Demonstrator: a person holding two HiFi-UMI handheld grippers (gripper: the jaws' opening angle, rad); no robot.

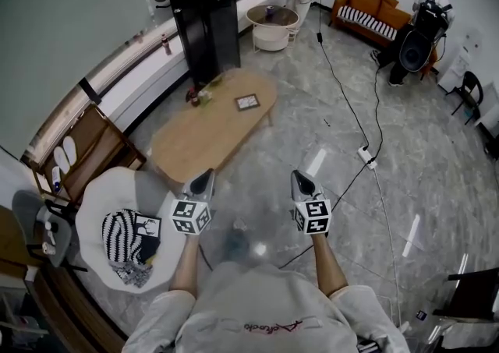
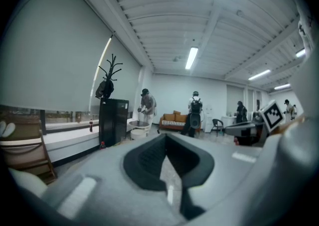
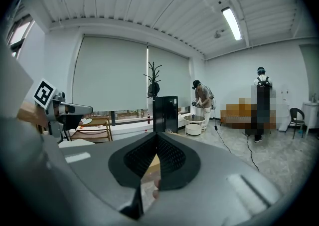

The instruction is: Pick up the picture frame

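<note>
Quick status from my end, biggest stuff first. The room is mostly grey marble-look tiled floor, and the main piece on it is the long oval light-wood coffee table running away from me toward a tall black cabinet. Off to the left of the table's near end sits a white rounded armchair with a black-and-white striped cushion on it.

Both claws are held out in front, side by side and pointing roughly level. The left gripper has its tip around the near end of the table, and the right gripper is over bare floor just to the right of it. Both have their jaws pinched fully together with nothing in them. You can see it clearly in the left gripper view and the right gripper view.

The target, a small dark-edged rectangular picture frame, is lying flat on the far half of the table toward its right edge, near a couple of small bottles. It's well apart from both grippers.

So I'd call this basically zero progress. The frame is untouched, and what's left is closing the gap, opening a claw, getting the jaws over an edge of the frame and lifting. Flat and thin, so I'd guess the grab will be fiddly.
</note>
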